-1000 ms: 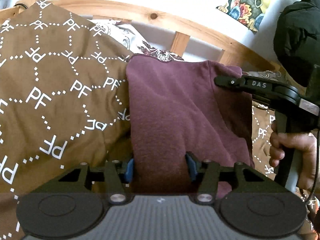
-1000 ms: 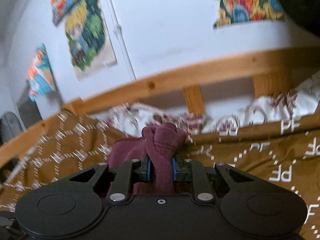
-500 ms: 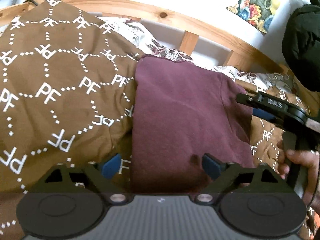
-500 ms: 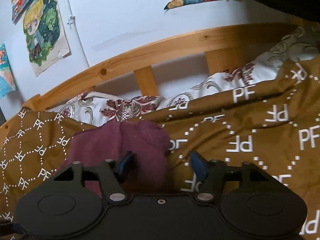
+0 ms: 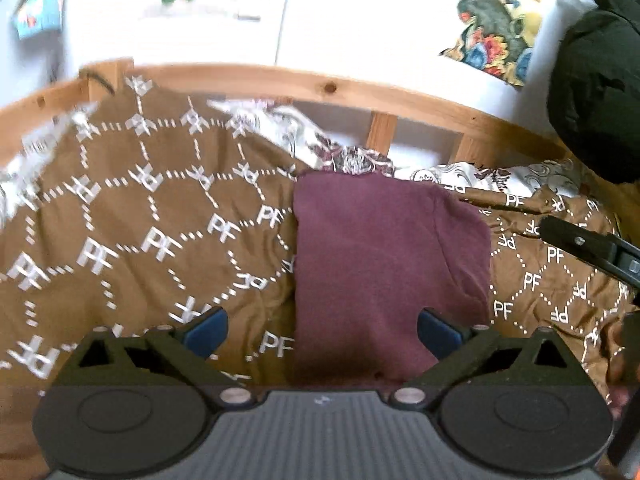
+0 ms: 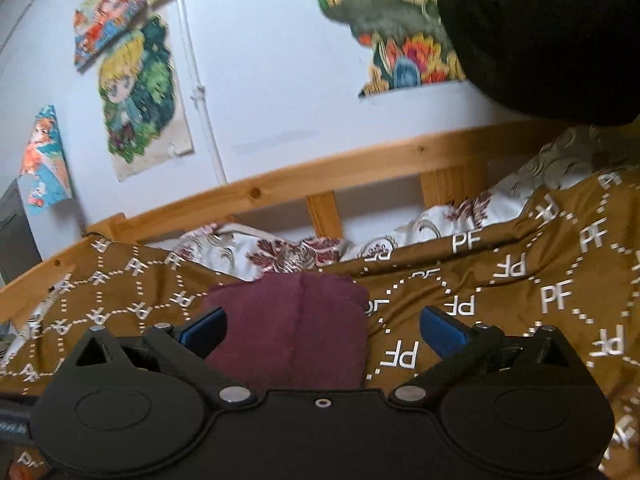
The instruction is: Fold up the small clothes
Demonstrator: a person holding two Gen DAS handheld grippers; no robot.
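A maroon garment lies folded in a tall rectangle on the brown "PF" blanket. My left gripper hovers over its near edge. Its jaws are opening wide and the blue pads touch no cloth. At the right edge of the left wrist view, a black finger of the other gripper shows beside the garment. In the right wrist view the maroon garment lies below my right gripper. Those jaws are also opening wide, with nothing pressed between them.
A wooden bed rail runs behind the blanket, with a floral white sheet bunched against it. A bulky black garment hangs at the right. Posters cover the white wall. A hand shows at the right edge.
Both grippers let go of the maroon garment and opened wide. The left one lifted and drew back; the right one pulled away to the right. The garment now lies flat and folded.
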